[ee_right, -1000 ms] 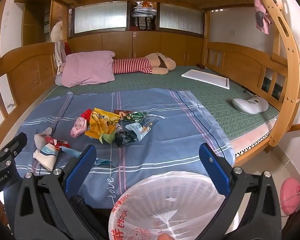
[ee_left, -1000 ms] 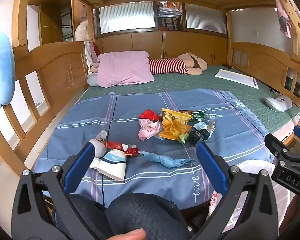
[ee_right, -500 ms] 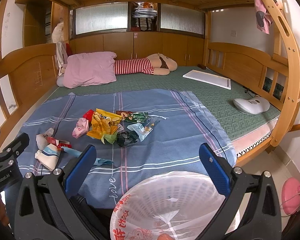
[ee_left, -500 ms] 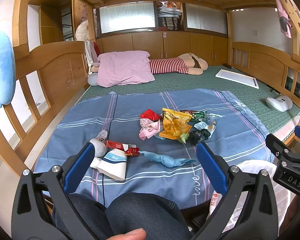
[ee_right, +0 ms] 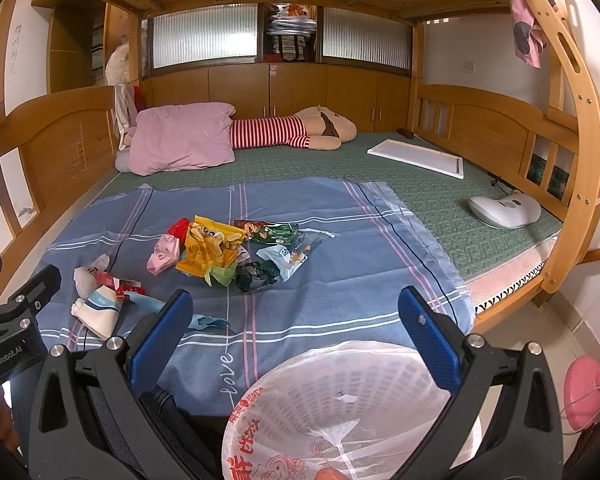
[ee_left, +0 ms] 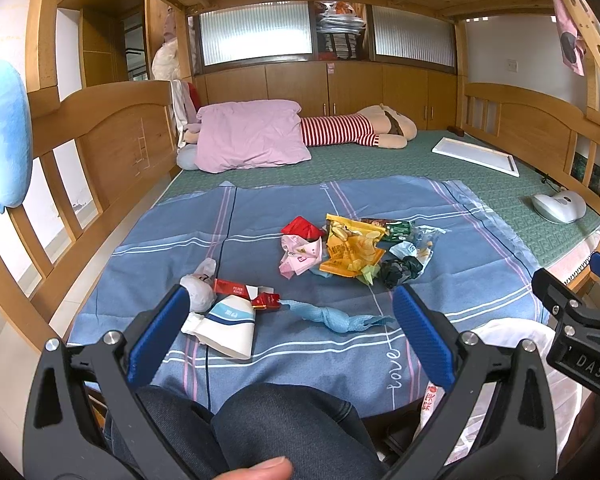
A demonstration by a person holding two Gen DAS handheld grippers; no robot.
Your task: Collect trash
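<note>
Trash lies just as it lay a second ago: across the last second we see almost nothing shift, only a slight drift of both views, so nothing has been picked up and we judge the collecting not yet begun. Our left tool (ee_left: 288, 330) hangs at the bottom of its frame with its blue pads wide apart and nothing between them; our right tool (ee_right: 296, 334) is likewise spread and empty, low in its own frame. The trash sits on the blue striped sheet (ee_left: 480, 280) over the bed. Near the middle of the left view lies the main heap: a yellow snack bag (ee_left: 352, 246), a pink wrapper (ee_left: 300, 258), a red wrapper (ee_left: 302, 227), a green packet (ee_left: 398, 230) and a dark crumpled wrapper (ee_left: 400, 272), all touching or overlapping. Lower left of centre lies a second cluster: a white paper cup (ee_left: 226, 330) on its side, a white wad (ee_left: 198, 294) and red wrapper scraps (ee_left: 244, 292), with a twisted blue strip (ee_left: 332, 318) just beside them. As for containers, the only one is the white bin (ee_right: 340, 404) at the bottom of the right view, lined with a clear printed bag; we see no trash in it, though its near side runs out of frame.
</note>
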